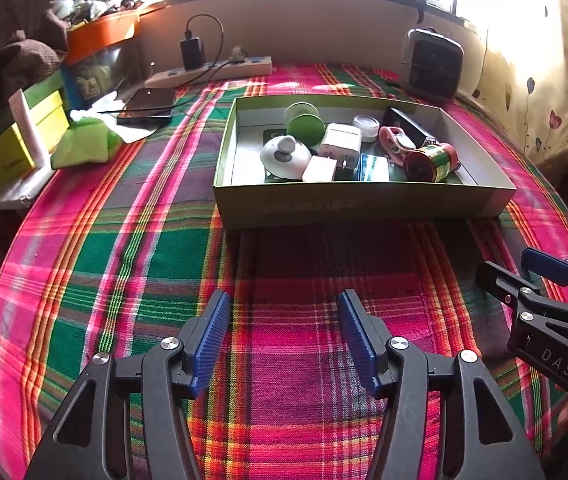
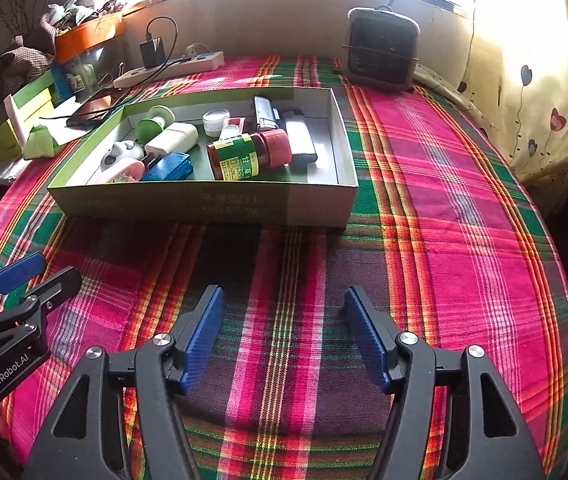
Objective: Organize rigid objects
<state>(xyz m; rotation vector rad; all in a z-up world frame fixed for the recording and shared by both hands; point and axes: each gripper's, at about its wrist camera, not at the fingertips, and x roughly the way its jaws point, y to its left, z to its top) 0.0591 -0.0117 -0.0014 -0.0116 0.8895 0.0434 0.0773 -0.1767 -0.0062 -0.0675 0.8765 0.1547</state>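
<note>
I see one shallow green cardboard box [image 2: 204, 200] holding one red-capped jar [image 2: 248, 154]. My left gripper [image 1: 284, 344] and right gripper [image 2: 284, 340] hang spread, empty, over the pink-green plaid cloth [image 2: 444, 200] below a window.

Bare plaid cloth [image 1: 284, 264] lies ahead of the left gripper [image 1: 284, 344] and right gripper [image 2: 282, 344], up to the tray's [image 2: 204, 204] near wall. Tray interior crowded; red-capped bottle [image 2: 250, 154] lies across its middle. Heater [image 2: 382, 50] stands beyond. Open cloth right of tray.
</note>
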